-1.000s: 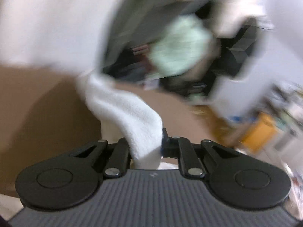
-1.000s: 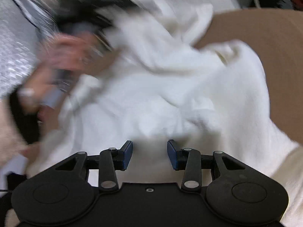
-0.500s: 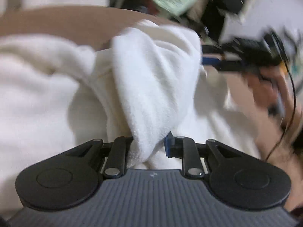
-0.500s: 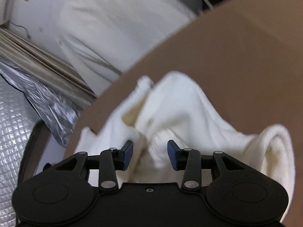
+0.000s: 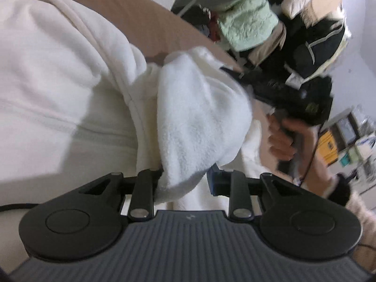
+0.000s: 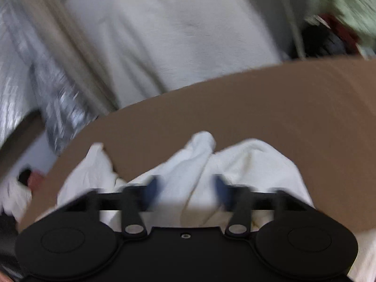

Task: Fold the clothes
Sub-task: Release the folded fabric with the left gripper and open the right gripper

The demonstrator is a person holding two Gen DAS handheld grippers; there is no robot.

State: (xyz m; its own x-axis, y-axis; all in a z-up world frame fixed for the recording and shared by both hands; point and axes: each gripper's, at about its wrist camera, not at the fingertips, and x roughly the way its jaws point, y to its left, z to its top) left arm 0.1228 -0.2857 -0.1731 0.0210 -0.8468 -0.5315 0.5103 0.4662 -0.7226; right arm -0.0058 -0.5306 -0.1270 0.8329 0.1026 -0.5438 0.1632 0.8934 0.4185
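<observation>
A: L claw (image 5: 185,183): a wad of the white fleece garment (image 5: 58,89) sits between its jaws. The L pad is buried in pile and the blue R pad stands clear of the cloth, so I can't tell if it's clamped or just lying there.

B: Item location?

A: Going L to R in my L view: main body of the garment is spread on the brown table (image 5: 145,18), w/ a corded seam running diagonally. Next is the thick fleece fold rising out of my jaws. Then my R hand (image 5: 286,141) on the other handle, close beside that fold. Clutter pile w/ a green cloth (image 5: 246,28) is behind, off the table.

B: R claw?

A: R claw (image 6: 185,188): jaws wide apart, w/ a ridge of garment lying between them but not pinched. Frame is blurred, so I'm prob. moving. Bare tabletop beyond, pale sheet (image 6: 176,30) and foil wrap (image 6: 58,98) at the back.

B: Progress?

A: Partial at best. One flap is lifted, but the edges are bunched, w/ no flat squared shape. Not folded as it lies. Smoothing and more folds are left, I'd say.
</observation>
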